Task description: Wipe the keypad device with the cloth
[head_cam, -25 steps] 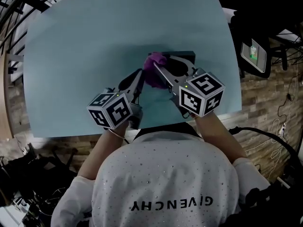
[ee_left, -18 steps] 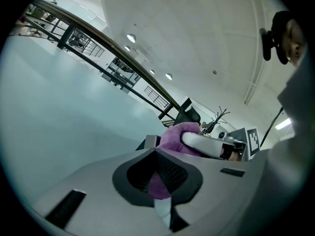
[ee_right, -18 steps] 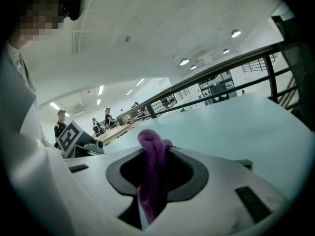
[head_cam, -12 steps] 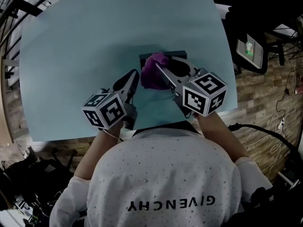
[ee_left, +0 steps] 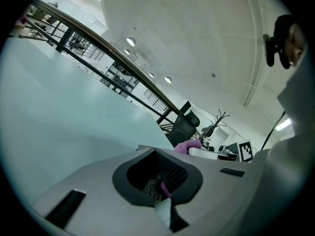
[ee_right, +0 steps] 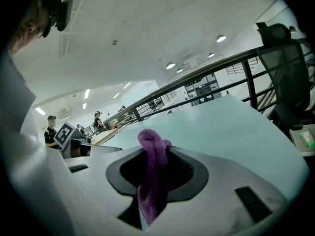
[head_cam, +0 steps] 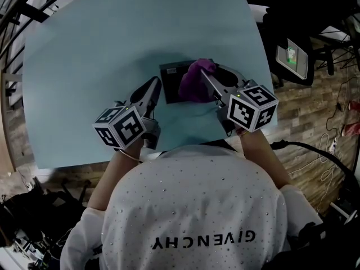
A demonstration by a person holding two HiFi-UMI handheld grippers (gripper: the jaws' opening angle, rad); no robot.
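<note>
Wiping step judged in hand: right gripper (head_cam: 209, 79) clenched on the purple cloth (head_cam: 194, 84) draped over the dark keypad device (head_cam: 171, 82) mid-table (head_cam: 84, 61), left gripper (head_cam: 152, 89) closed, empty, just beside its left edge; next stroke probably needed that side steadied.

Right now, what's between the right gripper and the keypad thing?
The purple cloth. The right gripper is shut on it, and the cloth covers part of the keypad device. The head view shows this best.

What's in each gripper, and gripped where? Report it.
Right gripper pinches the purple fuzzy cloth at a bunched fold; left gripper holds nothing, jaws together.
</note>
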